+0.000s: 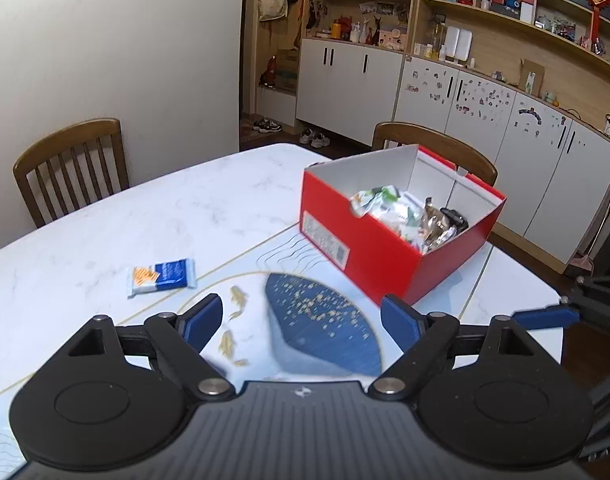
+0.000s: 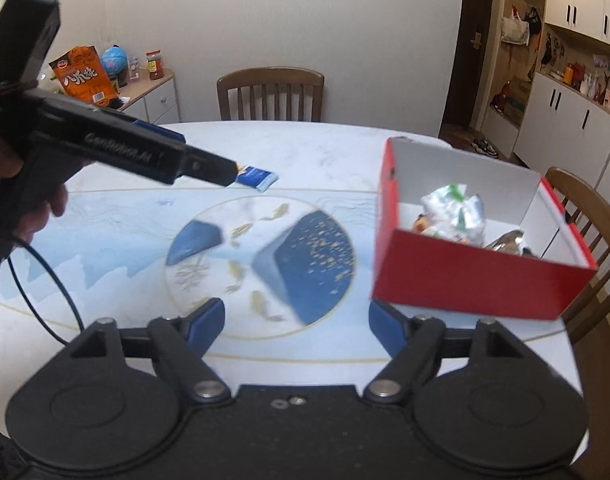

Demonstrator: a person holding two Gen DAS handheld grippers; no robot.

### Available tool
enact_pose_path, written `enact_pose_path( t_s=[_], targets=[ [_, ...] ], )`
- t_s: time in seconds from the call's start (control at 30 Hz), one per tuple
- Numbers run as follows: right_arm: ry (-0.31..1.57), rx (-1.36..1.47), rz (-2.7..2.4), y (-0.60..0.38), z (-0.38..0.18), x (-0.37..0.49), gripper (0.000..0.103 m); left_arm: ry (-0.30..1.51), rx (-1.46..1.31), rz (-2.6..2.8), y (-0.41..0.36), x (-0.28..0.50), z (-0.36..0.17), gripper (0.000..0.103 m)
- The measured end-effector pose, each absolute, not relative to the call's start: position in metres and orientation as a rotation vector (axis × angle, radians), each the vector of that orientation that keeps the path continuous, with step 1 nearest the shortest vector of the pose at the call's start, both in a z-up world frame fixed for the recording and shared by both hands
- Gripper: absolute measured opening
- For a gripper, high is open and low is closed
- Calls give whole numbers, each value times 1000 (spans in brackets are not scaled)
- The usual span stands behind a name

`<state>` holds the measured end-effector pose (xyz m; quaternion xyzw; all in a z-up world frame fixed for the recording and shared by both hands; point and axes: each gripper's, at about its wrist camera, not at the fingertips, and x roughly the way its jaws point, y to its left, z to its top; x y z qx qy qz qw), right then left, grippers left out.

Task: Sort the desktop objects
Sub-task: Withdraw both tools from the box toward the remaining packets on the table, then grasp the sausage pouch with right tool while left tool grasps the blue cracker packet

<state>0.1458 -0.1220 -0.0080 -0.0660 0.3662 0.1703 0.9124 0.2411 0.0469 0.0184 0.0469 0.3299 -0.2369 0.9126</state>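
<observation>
A blue, white and orange snack packet [image 1: 161,277] lies flat on the marble table, left of my left gripper [image 1: 301,320], which is open and empty above the table's fish-print mat. In the right wrist view the packet [image 2: 257,178] lies beyond the left gripper's tip [image 2: 225,174], partly hidden by it. A red shoebox [image 1: 389,256] with a white inside holds several snack packets [image 1: 389,204]. It also shows at the right in the right wrist view [image 2: 477,280]. My right gripper [image 2: 297,320] is open and empty near the box's front left corner.
Wooden chairs stand at the far side [image 2: 271,94], at the left [image 1: 71,168] and behind the box [image 1: 437,148]. A side cabinet [image 2: 153,98] carries a chip bag, a globe and a jar. White cupboards [image 1: 465,96] line the back wall.
</observation>
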Motion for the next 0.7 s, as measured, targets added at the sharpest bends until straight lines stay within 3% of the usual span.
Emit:
enact_pose_path(
  t_s=[0.1,0.2,0.7],
  targets=[
    [784,-126,335,-109,-16,138,80,685,90,-478,60,242,13,89],
    [818,-121,322,-99,-26,131,81,683,78,-460,69,244,7,103],
    [1041,35,262,-88,-95,114,89,705,63,-403,86,258,-28,103]
  ],
)
